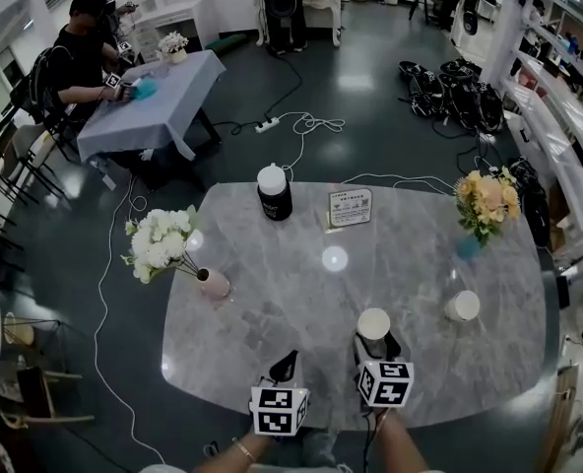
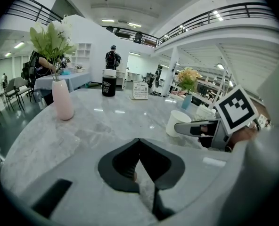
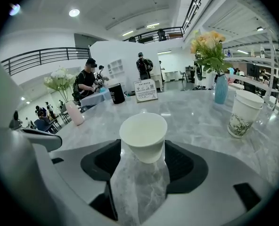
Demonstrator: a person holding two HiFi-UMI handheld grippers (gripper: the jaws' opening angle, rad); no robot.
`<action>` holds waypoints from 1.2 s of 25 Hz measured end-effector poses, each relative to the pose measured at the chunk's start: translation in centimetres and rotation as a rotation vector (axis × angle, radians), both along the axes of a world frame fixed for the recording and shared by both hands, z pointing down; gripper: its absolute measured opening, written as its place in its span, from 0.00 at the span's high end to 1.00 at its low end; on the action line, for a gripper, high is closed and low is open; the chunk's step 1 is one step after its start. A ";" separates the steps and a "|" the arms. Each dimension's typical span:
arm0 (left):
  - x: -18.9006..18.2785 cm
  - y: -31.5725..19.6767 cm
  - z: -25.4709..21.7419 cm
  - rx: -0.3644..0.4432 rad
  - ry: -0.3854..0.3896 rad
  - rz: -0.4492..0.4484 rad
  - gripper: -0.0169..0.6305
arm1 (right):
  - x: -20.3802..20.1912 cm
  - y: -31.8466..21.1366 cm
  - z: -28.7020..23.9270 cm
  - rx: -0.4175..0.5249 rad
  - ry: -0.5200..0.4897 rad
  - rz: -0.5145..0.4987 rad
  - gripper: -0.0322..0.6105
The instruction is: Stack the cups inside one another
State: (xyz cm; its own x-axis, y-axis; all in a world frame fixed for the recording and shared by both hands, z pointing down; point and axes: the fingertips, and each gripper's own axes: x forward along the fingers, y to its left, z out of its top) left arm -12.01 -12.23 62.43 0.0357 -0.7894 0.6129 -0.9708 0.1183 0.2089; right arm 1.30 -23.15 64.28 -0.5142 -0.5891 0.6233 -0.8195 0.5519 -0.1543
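Note:
A plain white paper cup (image 1: 374,323) stands upright on the grey marble table (image 1: 291,294), near its front edge. My right gripper (image 1: 374,343) has this cup (image 3: 143,136) between its wide-spread jaws, and the pads show a gap on either side of it. A second cup (image 1: 462,305), white with a green leaf print (image 3: 244,113), stands apart to the right. My left gripper (image 1: 286,363) hovers left of the first cup, and its tips (image 2: 139,147) meet with nothing between them. From there the first cup (image 2: 177,122) shows beside the right gripper's marker cube.
A pink vase of white flowers (image 1: 213,283) stands at the table's left. A black jar with a white lid (image 1: 274,193) and a sign card (image 1: 350,207) stand at the back. A blue vase of orange flowers (image 1: 469,246) is at the back right. People sit at another table (image 1: 154,106) beyond.

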 end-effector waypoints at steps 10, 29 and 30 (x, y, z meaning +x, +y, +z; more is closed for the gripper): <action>-0.5 0.1 0.5 -0.015 -0.001 0.002 0.98 | -0.3 -1.2 0.2 0.012 0.005 0.035 0.57; -0.4 -0.6 0.0 -0.001 -0.002 0.046 0.98 | 1.0 -1.4 -1.3 0.038 -0.018 0.116 0.57; -0.4 -0.6 -0.1 0.001 -0.002 0.049 0.98 | 1.2 -1.4 -1.5 0.041 -0.019 0.122 0.57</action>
State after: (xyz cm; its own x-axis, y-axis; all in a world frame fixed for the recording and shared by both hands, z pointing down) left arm -12.41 -12.87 62.34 0.0732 -0.7871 0.6124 -0.9759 0.0700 0.2067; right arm 2.46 -24.52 62.74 -0.4487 -0.6726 0.5884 -0.8781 0.4543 -0.1503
